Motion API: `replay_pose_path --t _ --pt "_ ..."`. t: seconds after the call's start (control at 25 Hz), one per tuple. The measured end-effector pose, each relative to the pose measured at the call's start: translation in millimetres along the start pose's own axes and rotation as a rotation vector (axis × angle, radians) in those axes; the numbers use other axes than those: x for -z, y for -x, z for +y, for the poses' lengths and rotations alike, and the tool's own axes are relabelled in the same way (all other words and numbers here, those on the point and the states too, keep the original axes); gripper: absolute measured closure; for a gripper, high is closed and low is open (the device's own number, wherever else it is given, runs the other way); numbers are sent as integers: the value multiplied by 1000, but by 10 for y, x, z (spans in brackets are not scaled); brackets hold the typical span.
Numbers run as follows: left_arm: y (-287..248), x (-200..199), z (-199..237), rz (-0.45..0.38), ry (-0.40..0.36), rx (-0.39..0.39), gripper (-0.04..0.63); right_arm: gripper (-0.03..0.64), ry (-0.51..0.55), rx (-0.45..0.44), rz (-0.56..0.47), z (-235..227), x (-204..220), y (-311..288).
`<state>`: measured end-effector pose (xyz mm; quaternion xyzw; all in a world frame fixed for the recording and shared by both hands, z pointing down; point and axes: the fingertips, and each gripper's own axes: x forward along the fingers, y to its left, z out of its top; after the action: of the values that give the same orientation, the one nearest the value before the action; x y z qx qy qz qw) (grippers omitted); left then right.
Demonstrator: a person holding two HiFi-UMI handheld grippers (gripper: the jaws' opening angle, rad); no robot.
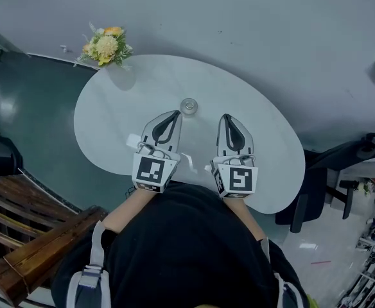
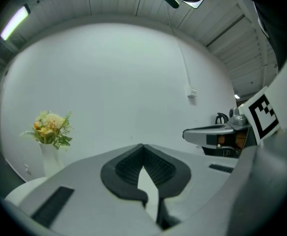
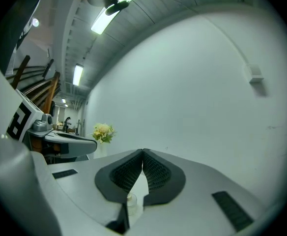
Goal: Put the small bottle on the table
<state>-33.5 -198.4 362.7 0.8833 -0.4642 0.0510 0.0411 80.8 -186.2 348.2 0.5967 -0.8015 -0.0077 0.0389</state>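
Ahead of both gripper tips & between them: small bottle (image 1: 188, 106), upright on the white table (image 1: 142, 85), long axis vertical (its round top faces the head view).

(a) The left gripper (image 1: 173, 117) has jaws closed tip to tip w/ nothing btw. the pads. The left gripper view (image 2: 143, 147) confirms this: only a pale surface shows through the gap behind the tips.

(b) The right gripper (image 1: 228, 118) is likewise closed & empty. In its own view (image 3: 142, 153) the bottle (image 3: 132, 200) shows low in the slit under the joined tips, i.e. beyond & below the gripper, not clamped.

Key relation: the bottle sits near the left gripper's tip, to its fwd-right. From the right gripper it lies fwd-left & farther off, so the left hand is nearer. Neither gripper touches it. The two point roughly level, side by side, approx. parallel.

Also shown: flowers in vase (image 1: 106, 45), far fwd-left of the left gripper at the table edge, well apart from the bottle.

Judgement: w/ the bottle standing free on the table, the task reads as done. Any re-grasp would need the jaws opened first, then a fwd & downward reach, side-on to the vertical axis. Risk: a closed tip could nudge the light bottle over.
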Motion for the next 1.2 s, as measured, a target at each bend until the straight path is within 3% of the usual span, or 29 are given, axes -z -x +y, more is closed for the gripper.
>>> replay_pose_path --t 0.24,0.68,1.2 --pt "163 -190 -85 -28 -25 -18 588 594 -8 13 -31 -9 -178 152" --pt "238 -195 -120 -35 -35 -34 588 594 7 -18 -34 68 -187 218" --pt "220 -173 -177 -39 -32 -3 588 594 13 -13 -34 73 -182 244"
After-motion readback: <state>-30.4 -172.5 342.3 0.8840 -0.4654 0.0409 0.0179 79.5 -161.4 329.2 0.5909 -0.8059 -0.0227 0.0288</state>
